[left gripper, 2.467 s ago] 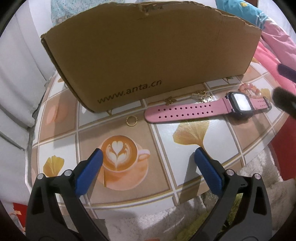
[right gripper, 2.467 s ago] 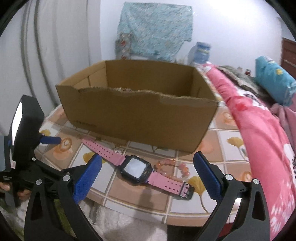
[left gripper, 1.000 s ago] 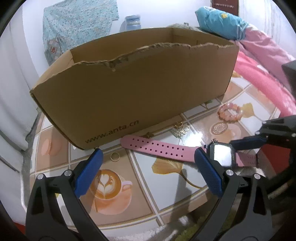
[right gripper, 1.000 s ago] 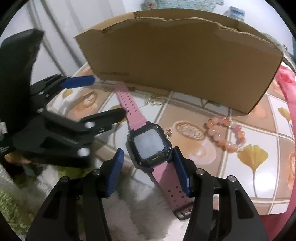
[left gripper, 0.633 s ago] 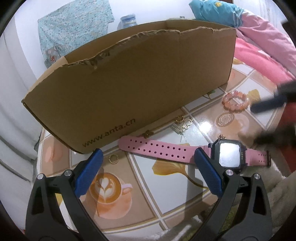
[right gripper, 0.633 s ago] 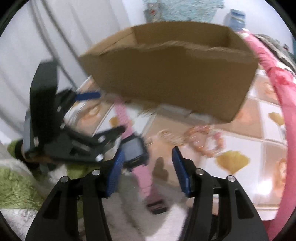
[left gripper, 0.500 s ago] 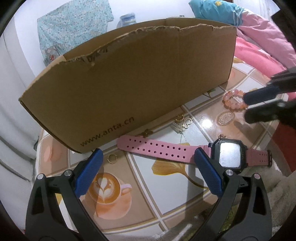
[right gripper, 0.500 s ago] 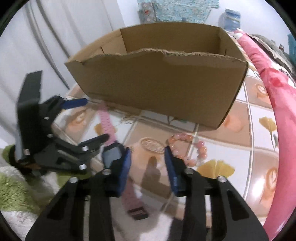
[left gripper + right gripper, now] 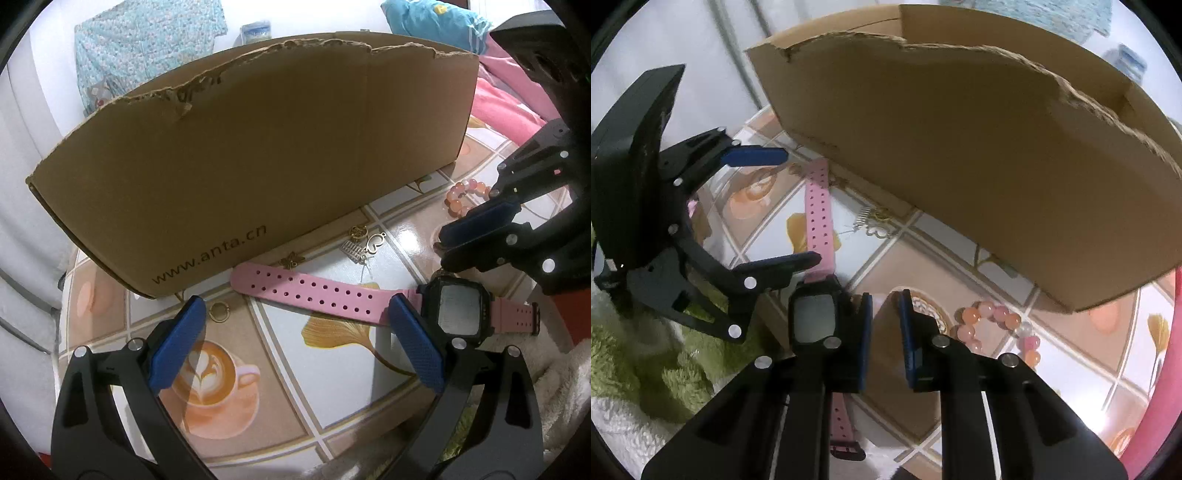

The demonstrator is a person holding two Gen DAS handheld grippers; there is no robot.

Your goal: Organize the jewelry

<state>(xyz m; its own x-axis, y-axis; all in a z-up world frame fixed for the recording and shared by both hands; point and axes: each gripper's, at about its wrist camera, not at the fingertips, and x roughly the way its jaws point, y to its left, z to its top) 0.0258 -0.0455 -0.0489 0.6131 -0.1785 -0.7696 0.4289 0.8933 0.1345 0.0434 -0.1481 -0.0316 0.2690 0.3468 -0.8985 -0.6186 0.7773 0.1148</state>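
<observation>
Right claw point(image 9: 885, 345): jaws just narrowed to a slim gap with nothing between them, tilted steeply down just beside the watch point(image 9: 812, 317), over a small gold charm point(image 9: 440, 274). Left claw point(image 9: 295, 347): wide open, empty, angled down over the counter point(image 9: 343, 384). Watch, on the near counter edge: light, stiff case, floppy pink strap point(image 9: 314, 295), best pinched across the case; bead bracelet point(image 9: 993, 326) beyond, light, rolling; cardboard box point(image 9: 258, 147) farthest.

Cardboard box point(image 9: 258, 155), front wall, lower left: printed web address "www.anta.cn", dark lettering. No other legible text, label or number found.
</observation>
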